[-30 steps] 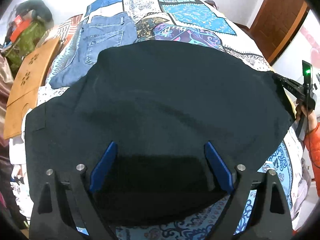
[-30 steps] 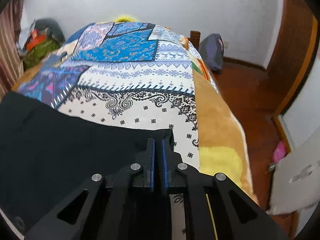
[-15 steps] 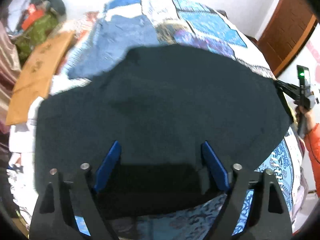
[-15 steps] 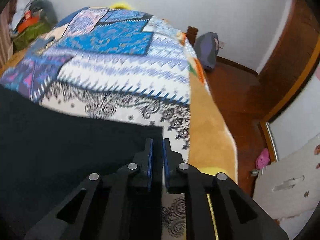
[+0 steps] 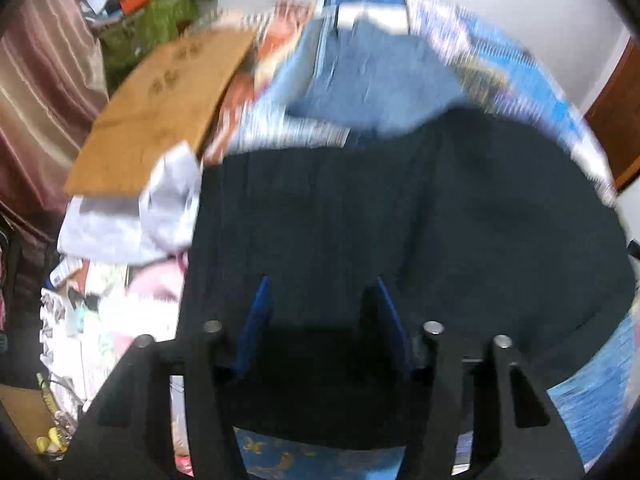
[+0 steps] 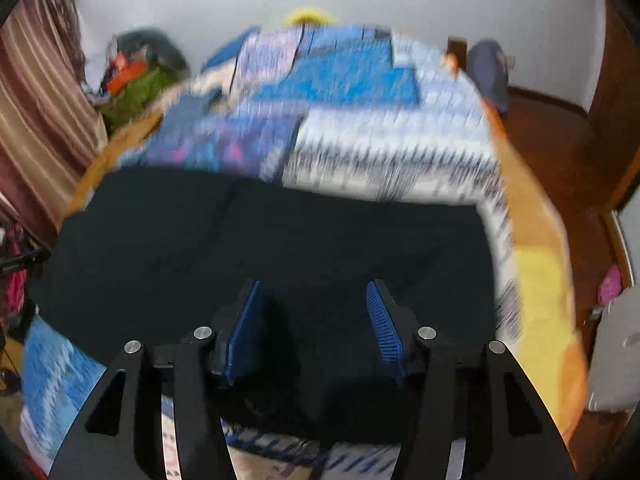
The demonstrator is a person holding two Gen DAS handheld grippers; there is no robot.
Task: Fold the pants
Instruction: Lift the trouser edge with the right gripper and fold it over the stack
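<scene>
Black pants [image 5: 400, 220] lie folded flat on the patterned blue bedspread [image 6: 352, 80]; they also show in the right wrist view [image 6: 280, 240]. My left gripper [image 5: 322, 288] is open, its blue pads spread over the near part of the pants, holding nothing. My right gripper [image 6: 312, 292] is open too, its pads apart over the near edge of the pants, empty. Both views are motion-blurred.
Blue jeans [image 5: 372, 76] lie on the bed beyond the black pants. A wooden board [image 5: 160, 112] and loose clothes [image 5: 132, 216] sit at the bed's left side. The bed's right edge [image 6: 536, 280] drops to a wooden floor [image 6: 568, 152].
My right gripper has opened and let go of the black pants' edge. Both grippers have swung left; the left stays open.
</scene>
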